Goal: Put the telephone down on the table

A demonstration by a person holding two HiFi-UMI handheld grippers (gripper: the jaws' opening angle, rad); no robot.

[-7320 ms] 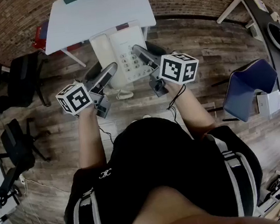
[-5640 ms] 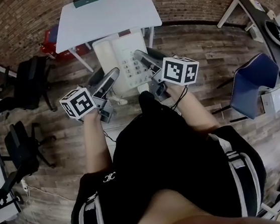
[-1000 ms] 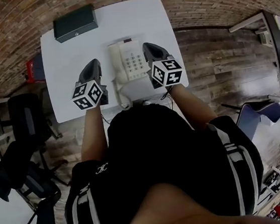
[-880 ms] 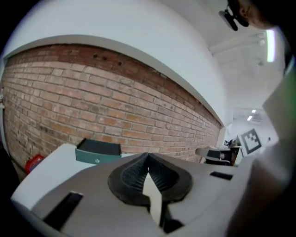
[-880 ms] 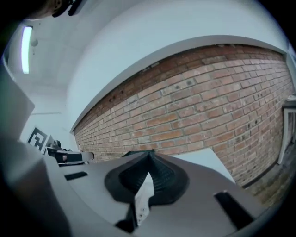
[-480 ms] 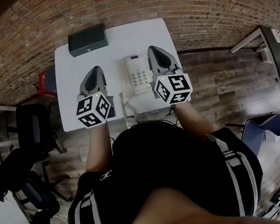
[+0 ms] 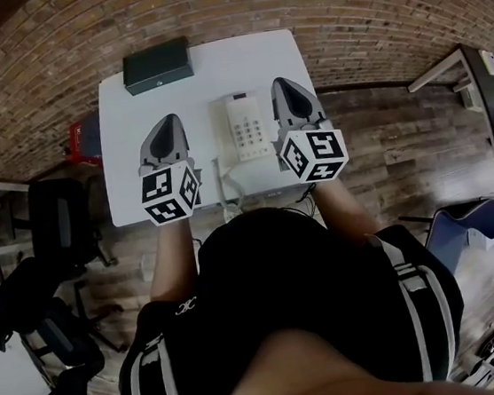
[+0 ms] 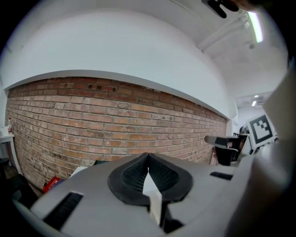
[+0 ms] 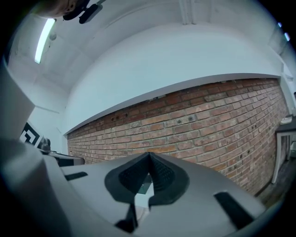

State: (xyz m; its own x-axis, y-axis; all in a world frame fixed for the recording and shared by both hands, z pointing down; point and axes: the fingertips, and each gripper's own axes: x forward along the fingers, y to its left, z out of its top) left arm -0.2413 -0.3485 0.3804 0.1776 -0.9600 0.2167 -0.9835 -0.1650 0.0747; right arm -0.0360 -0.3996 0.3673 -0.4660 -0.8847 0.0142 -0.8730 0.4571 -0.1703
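Boxy white telephone (image 7: 248,131) now on table (image 7: 205,76)

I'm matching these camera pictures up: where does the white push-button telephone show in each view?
Head view: the white push-button telephone lies mid-picture on the white table, between the left gripper and the right gripper.
Left gripper view: not in it.
Right gripper view: not in it.
Shared landmark: the red brick wall.
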